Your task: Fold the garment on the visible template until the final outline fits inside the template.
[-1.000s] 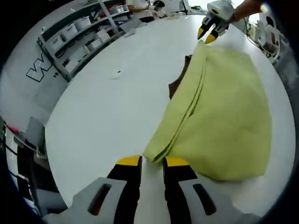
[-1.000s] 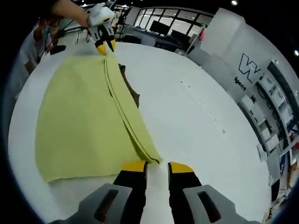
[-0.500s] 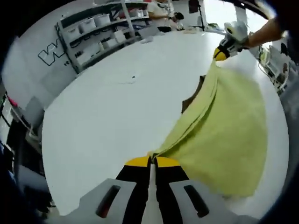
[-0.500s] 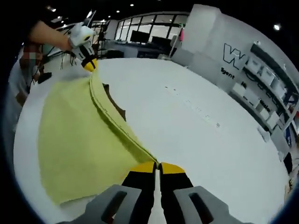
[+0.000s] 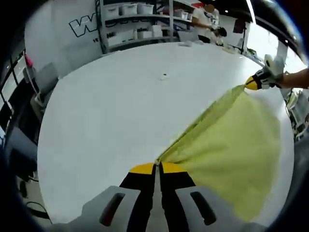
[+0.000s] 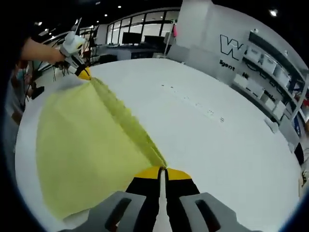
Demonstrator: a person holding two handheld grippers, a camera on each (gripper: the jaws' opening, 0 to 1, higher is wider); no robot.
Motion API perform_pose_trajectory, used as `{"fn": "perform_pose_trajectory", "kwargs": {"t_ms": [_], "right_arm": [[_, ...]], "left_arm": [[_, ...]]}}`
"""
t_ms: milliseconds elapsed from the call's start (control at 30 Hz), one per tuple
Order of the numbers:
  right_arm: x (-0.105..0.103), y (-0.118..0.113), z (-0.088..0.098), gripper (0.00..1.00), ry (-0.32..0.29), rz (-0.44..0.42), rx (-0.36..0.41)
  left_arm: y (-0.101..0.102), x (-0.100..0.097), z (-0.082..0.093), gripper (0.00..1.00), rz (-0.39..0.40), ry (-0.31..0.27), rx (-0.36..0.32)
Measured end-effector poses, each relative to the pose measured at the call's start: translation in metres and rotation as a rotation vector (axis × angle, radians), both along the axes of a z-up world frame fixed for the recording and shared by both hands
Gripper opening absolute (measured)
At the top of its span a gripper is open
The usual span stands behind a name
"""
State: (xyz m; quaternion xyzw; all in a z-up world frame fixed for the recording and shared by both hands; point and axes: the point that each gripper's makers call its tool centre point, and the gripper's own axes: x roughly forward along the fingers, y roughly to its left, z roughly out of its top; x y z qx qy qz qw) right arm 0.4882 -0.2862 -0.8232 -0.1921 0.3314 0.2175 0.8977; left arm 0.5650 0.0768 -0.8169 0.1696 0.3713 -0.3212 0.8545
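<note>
A yellow-green garment (image 5: 231, 135) lies folded on the white table (image 5: 106, 106), its folded edge pulled taut between the two grippers. My left gripper (image 5: 158, 166) is shut on one end corner of that edge. The right gripper (image 5: 253, 82), held by a hand, pinches the far corner. In the right gripper view, the garment (image 6: 87, 140) spreads to the left, my right gripper (image 6: 163, 170) is shut on its near corner, and the left gripper (image 6: 83, 73) holds the far one. The template is hidden.
Shelves with white bins (image 5: 140, 29) line the far wall, and a person (image 5: 205, 14) stands behind the table. A small dark mark (image 5: 164, 76) sits mid-table. In the right gripper view, bare table (image 6: 217, 140) stretches right toward more shelves (image 6: 270, 63).
Both grippers went from open to shut on the garment's end corners, then raised and stretched the folded edge. The brown patch beside that edge is no longer seen.
</note>
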Motion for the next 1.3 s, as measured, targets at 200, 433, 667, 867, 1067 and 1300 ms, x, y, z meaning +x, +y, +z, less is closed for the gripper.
{"fn": "perform_pose_trajectory", "kwargs": {"t_ms": [200, 433, 667, 867, 1067, 1300], "right_arm": [[-0.006, -0.007, 0.004, 0.00, -0.011, -0.013, -0.012], [-0.018, -0.006, 0.013, 0.01, -0.022, -0.023, 0.005], [-0.037, 0.005, 0.019, 0.10, -0.016, -0.021, 0.047], [-0.057, 0.016, 0.025, 0.15, -0.015, -0.030, 0.086], [-0.080, 0.027, 0.027, 0.20, -0.008, -0.002, 0.106], [-0.103, 0.038, 0.030, 0.25, -0.003, 0.004, 0.131]], "left_arm": [[0.001, -0.002, 0.012, 0.09, 0.008, -0.029, -0.018], [0.003, -0.013, 0.024, 0.11, -0.002, -0.046, -0.036], [0.007, -0.033, 0.029, 0.15, -0.011, -0.044, -0.062], [0.012, -0.058, 0.032, 0.19, -0.030, -0.028, -0.070], [0.018, -0.082, 0.029, 0.20, -0.026, -0.005, -0.088], [0.024, -0.103, 0.029, 0.22, -0.027, -0.002, -0.099]]}}
